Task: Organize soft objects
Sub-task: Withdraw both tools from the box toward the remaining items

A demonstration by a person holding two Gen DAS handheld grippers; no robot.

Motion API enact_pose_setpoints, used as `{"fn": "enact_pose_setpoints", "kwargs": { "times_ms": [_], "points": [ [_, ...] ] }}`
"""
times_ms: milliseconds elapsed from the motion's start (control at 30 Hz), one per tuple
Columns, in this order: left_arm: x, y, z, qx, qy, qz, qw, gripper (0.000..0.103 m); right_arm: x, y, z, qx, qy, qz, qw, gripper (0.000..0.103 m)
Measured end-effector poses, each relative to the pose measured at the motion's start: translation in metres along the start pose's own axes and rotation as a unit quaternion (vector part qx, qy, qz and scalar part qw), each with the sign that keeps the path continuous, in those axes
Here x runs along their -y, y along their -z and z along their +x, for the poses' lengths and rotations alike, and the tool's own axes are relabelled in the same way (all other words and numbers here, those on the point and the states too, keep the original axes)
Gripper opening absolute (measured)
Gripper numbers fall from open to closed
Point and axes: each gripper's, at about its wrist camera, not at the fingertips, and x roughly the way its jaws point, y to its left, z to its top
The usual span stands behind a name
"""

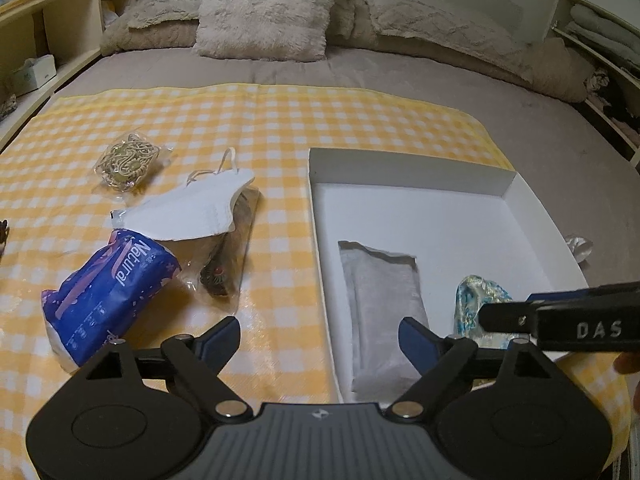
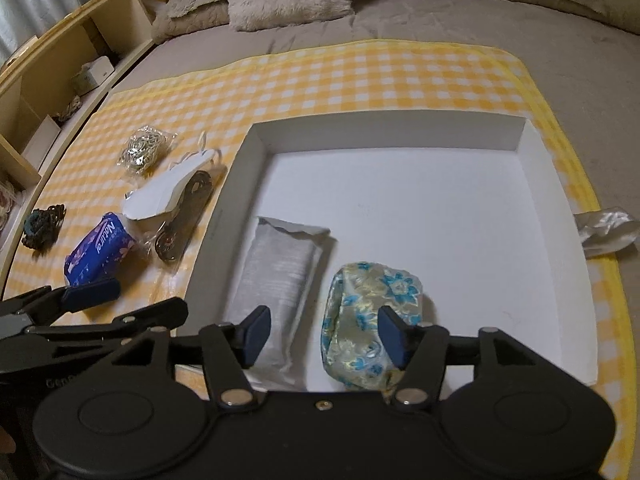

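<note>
Two soft items already lie in the white box [image 2: 560, 208]: a grey sealed pouch [image 2: 276, 272] and a floral fabric pouch [image 2: 372, 312]. Both are at the near end of the box, side by side, not clearly touching.

Right claw [image 2: 324, 336]: jaws parted, nothing gripped. The floral pouch sits just ahead of and below the right-hand finger; the grey pouch is just ahead of the left-hand finger. Pads clear of both, as far as the view shows. Judged: a release step, item set down.

Left claw [image 1: 320, 340]: jaws wide, empty, hanging over the box's near left wall. The grey pouch is just ahead of its right-hand finger. To its left on the yellow checked cloth [image 1: 280, 120]: a blue "Natural" tissue pack [image 1: 108, 300], nearest of all; beyond that a white face mask [image 1: 192, 212] overlapping a clear bag with dark contents [image 1: 224, 264]; farther off, a clear bag of pale cord [image 1: 128, 164]. A dark tangled item [image 2: 42, 226] lies at the far left edge, seen from the right wrist.

Step in hand: between placements, several items still outside the box.

Next move, judged: swing the left claw left to the tissue pack and close across its short width. The pack is squashy; a firm but shallow pinch should do.
</note>
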Motion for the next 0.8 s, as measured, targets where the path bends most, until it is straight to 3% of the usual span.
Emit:
{"fn": "enact_pose_setpoints", "kwargs": {
  "times_ms": [200, 433, 533, 800],
  "points": [
    [0.001, -0.001, -0.01, 0.006, 0.002, 0.004, 1.0, 0.095, 0.003, 0.005, -0.017, 0.018, 0.008, 0.006, 1.0, 0.07],
    [0.001, -0.004, -0.027, 0.022, 0.0, 0.012, 0.9997, 0.102, 0.008, 0.009, -0.041, 0.049, 0.023, 0.014, 0.998, 0.096],
    [0.0, -0.005, -0.034, 0.028, 0.002, 0.014, 0.9995, 0.103, 0.008, 0.012, -0.051, 0.067, 0.036, 0.015, 0.997, 0.102],
    [-0.009, -0.012, -0.057, 0.054, 0.002, 0.015, 0.9984, 0.103, 0.0, 0.017, -0.071, 0.103, 0.053, 0.008, 0.993, 0.103]
  ]
}}
